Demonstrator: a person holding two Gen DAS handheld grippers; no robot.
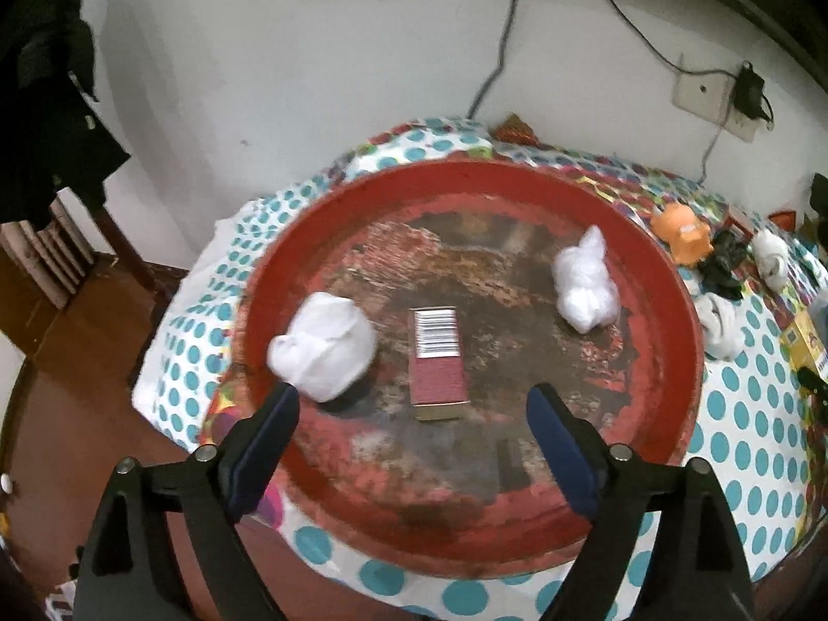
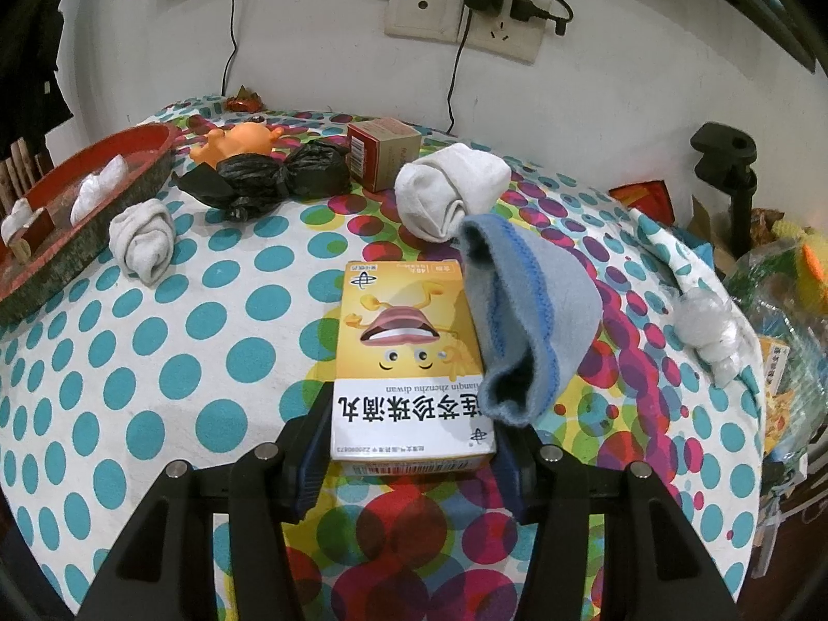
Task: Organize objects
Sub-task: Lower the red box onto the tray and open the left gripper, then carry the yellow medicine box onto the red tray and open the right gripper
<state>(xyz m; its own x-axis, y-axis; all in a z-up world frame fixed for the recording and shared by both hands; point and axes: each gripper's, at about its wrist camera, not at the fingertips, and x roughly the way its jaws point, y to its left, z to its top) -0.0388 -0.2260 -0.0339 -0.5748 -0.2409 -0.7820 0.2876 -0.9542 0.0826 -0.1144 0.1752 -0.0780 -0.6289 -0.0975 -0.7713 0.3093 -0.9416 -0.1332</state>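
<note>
A round red tray (image 1: 310, 238) lies on the dotted tablecloth. In it are a small dark red box (image 1: 437, 362), a rolled white sock (image 1: 326, 346) at left and a white plastic wad (image 1: 585, 284) at right. My left gripper (image 1: 414, 409) is open and empty, hovering over the tray's near side with the red box between and beyond its fingers. My right gripper (image 2: 411, 445) is shut on the near end of a yellow medicine box (image 2: 409, 357). A blue sock (image 2: 528, 321) leans on the box's right side.
On the cloth lie a grey rolled sock (image 2: 142, 238), a larger white rolled sock (image 2: 450, 191), a knotted black bag (image 2: 274, 176), an orange toy (image 2: 238, 142) and a brown carton (image 2: 383, 152). The tray (image 2: 93, 238) is at left. Clutter and a clear wad (image 2: 709, 331) sit right.
</note>
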